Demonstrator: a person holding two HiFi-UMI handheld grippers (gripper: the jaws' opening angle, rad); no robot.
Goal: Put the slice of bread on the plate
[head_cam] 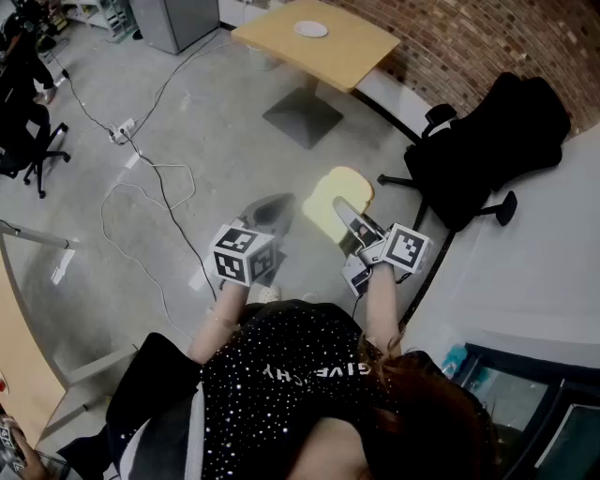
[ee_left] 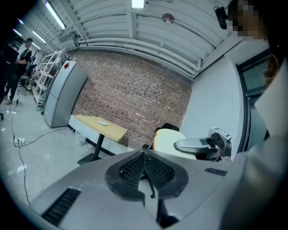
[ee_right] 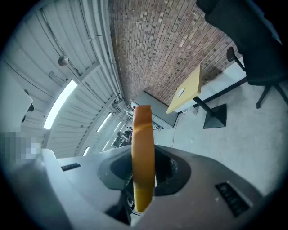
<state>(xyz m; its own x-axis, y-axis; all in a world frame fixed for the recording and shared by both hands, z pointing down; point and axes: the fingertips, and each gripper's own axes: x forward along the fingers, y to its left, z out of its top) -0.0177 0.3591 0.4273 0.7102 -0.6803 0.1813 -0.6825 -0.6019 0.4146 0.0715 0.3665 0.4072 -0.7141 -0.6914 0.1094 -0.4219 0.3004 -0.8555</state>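
Now I'm pinching bread slice (head_cam: pixel 337 199) in right gripper (head_cam: pixel 350 216); left gripper (head_cam: pixel 269 214) jaws together; plate (head_cam: pixel 310 29) at twelve o'clock, far; soft slice risking tearing free.

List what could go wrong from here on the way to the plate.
1. The right gripper pinches the slice of bread by its near end; much of it sticks out unsupported, so it may tear or slip.
2. The plate sits on the yellow table across the floor; the loose cable and office chair could trip or snag.
3. The left gripper is shut and empty, offering no backup.
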